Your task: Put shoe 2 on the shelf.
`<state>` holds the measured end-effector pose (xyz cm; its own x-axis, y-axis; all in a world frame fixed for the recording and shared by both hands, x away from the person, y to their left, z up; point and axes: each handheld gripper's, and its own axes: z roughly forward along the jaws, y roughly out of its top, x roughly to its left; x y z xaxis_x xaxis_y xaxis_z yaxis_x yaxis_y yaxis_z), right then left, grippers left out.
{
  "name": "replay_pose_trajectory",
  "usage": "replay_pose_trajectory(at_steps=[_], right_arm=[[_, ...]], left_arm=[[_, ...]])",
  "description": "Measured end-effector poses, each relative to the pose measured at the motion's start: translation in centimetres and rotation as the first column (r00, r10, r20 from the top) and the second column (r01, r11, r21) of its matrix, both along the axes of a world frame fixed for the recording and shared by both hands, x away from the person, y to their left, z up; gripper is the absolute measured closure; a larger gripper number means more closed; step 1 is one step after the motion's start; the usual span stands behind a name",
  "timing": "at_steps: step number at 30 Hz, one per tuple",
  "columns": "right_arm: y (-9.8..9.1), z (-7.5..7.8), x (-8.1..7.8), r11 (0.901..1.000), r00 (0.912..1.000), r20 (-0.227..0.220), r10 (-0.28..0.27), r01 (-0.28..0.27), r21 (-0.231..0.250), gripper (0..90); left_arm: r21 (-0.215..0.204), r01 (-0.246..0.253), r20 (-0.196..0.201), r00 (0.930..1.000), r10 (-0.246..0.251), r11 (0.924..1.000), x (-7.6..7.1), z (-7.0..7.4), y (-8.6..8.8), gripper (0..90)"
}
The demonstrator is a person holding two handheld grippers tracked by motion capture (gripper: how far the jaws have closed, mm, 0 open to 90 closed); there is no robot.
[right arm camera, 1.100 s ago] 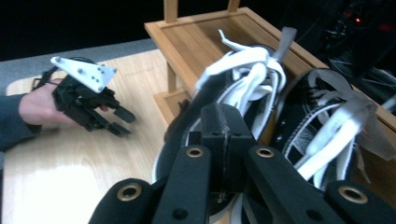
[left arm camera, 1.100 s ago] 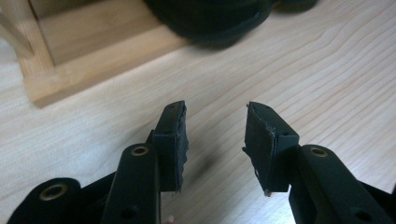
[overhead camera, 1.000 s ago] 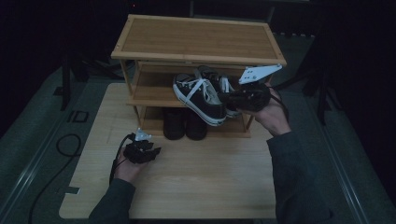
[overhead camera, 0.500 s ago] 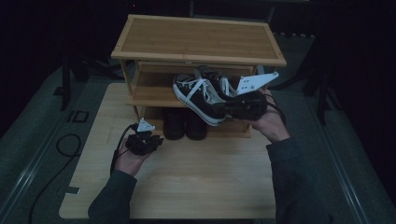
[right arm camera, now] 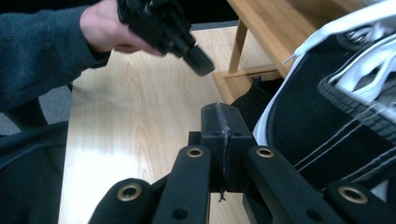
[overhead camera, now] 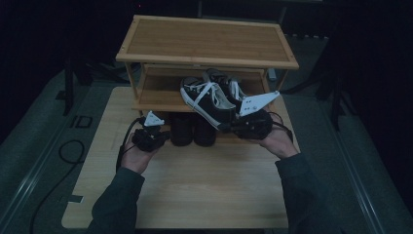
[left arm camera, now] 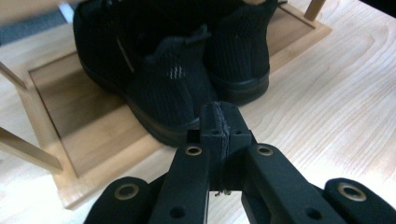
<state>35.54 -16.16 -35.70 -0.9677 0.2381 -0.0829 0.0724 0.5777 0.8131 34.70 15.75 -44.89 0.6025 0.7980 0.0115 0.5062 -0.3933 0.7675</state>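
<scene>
A pair of black knit shoes (overhead camera: 192, 129) (left arm camera: 177, 93) stands heels-out on the bottom shelf of a wooden shoe rack (overhead camera: 207, 41). A pair of black-and-white sneakers (overhead camera: 207, 97) (right arm camera: 336, 107) sits on the middle shelf, toes past its front edge. My left gripper (overhead camera: 164, 135) (left arm camera: 219, 119) hovers just short of the left black shoe's heel. Its jaws have just been closing and are shut with nothing between them. My right gripper (overhead camera: 226, 127) (right arm camera: 223, 123) is shut and empty, just left of and below the near sneaker's toe. The left gripper (right arm camera: 198, 60) shows farther off in the right gripper view.
The rack stands at the back of a pale wooden table (overhead camera: 204, 185). A black cable (overhead camera: 73, 151) lies on the grey floor to the left. Dark stands rise on both sides of the rack.
The left gripper has risen and moved toward the black shoes, and its jaws have shut. The right gripper has come down and slightly left, under the sneaker's toe. The shoes have not moved.
</scene>
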Motion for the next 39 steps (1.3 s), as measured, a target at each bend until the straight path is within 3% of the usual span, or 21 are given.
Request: replay_pose_trajectory(at_steps=[10, 14, 23, 28, 35, 39], right_arm=[[-0.1, -2.2, -0.1, 0.9995, 0.9995, -0.031, -0.001, 0.0, -0.03, 90.0], [-0.2, -2.9, -0.1, 0.9993, 0.9991, -0.043, -0.006, 0.005, -0.037, 89.9], [-0.1, -4.8, 0.1, 0.9979, 0.9978, -0.064, -0.017, 0.013, -0.063, 89.8], [-0.1, -5.6, 0.1, 0.9968, 0.9968, -0.075, -0.027, 0.021, -0.077, 89.8], [-0.4, -6.2, 0.2, 0.9963, 0.9958, -0.084, -0.037, 0.031, -0.08, 89.7], [-0.5, -6.4, 0.3, 0.996, 0.9956, -0.086, -0.039, 0.032, -0.083, 88.6]], left_arm=[[0.02, 0.006, 0.061, 0.9981, -0.007, 0.9998, 0.6, 2.8, -1.1, 90.0], [0.042, 0.017, 0.071, 0.9973, -0.02, 0.999, 1.0, 3.2, -1.4, 90.0], [0.021, 0.015, 0.095, 0.9953, -0.017, 0.9997, 1.8, 4.2, -2.1, 90.0], [0.038, 0.008, 0.117, 0.993, -0.013, 0.9992, 2.3, 5.0, -2.7, 90.0], [0.033, -0.003, 0.115, 0.9934, -0.001, 0.9995, 3.6, 5.7, -3.2, 90.0], [0.06, -0.011, 0.109, 0.994, 0.005, 0.9981, 4.7, 5.8, -3.9, 90.0]])
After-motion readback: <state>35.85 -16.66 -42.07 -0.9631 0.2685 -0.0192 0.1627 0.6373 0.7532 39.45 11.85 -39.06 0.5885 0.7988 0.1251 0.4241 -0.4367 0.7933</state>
